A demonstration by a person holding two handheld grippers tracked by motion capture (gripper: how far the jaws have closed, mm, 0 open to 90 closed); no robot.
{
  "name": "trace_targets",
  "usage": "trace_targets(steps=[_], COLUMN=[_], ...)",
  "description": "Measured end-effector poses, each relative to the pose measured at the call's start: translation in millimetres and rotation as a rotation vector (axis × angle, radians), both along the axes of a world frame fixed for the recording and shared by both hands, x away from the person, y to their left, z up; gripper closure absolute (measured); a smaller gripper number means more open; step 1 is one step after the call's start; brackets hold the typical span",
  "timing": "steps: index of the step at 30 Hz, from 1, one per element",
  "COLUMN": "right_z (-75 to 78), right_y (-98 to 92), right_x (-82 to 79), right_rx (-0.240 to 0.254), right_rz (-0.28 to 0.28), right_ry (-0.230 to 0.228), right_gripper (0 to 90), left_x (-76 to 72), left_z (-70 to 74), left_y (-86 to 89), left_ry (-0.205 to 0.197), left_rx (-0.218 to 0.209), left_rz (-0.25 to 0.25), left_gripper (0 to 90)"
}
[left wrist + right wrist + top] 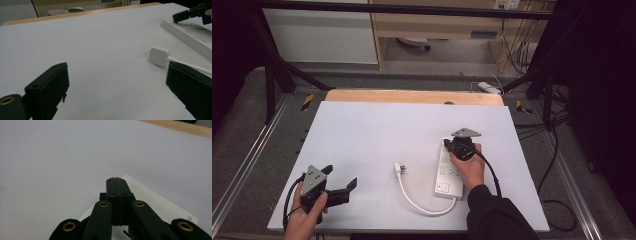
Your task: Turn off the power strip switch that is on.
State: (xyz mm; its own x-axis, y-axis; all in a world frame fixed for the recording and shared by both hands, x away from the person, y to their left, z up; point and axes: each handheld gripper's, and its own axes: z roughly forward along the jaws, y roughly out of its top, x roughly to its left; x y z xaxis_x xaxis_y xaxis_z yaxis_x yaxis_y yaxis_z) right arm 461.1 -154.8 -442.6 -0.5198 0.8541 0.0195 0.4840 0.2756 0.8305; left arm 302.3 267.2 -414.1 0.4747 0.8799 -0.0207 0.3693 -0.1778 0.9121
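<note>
The right gripper (116, 179) rose from the bottom edge with its two black jaws pressed flat together, only a thin seam between them and nothing caught there. Brass-coloured pivots dotted its black linkage arms. Beneath and just beyond the tips lay the end of a white power strip (160, 202), its corner reaching toward the lower right. Around it spread the pale bench (62, 157), with a strip of bare wooden edge (185, 126) at the upper right.
</note>
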Motion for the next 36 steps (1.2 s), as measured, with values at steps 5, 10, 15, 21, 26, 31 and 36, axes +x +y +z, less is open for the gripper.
trace_targets(steps=[5, 10, 15, 21, 26, 31, 36], right_z=[-0.2, -0.6, -1.7, -1.3, -1.1, -1.0, -1.0], right_y=[0.0, 0.1, -0.4, 0.5, 0.7, 0.8, 1.8], right_x=[0.2, 0.4, 1.6, 1.7, 1.5, 1.3, 0.6], right_rx=[-0.001, 0.001, 0.001, 0.001, -0.001, -0.002, -0.003], right_rz=[0.0, -0.003, -0.004, -0.01, -0.009, -0.007, -0.003], right_ry=[0.0, 0.002, 0.007, 0.013, 0.012, 0.012, 0.01], right_gripper=[90.0, 90.0, 90.0, 90.0, 90.0, 90.0, 90.0], left_x=[0.0, 0.0, 0.0, 0.1, 0.1, 0.0, 0.1], left_z=[0.0, 0.0, 0.0, -0.1, -0.1, 0.0, -0.1], left_y=[0.0, -0.2, -0.1, -0.2, -0.1, 0.0, -0.2], left_ry=[0.0, 0.0, 0.0, 0.0, 0.0, 0.0, 0.0], left_rx=[0.0, 0.001, 0.001, 0.002, 0.002, 0.001, 0.002], left_rz=[0.0, 0.0, 0.0, -0.001, 0.0, 0.001, -0.001], left_gripper=[4.6, 4.6, 4.6, 4.6, 4.6, 4.6, 4.6])
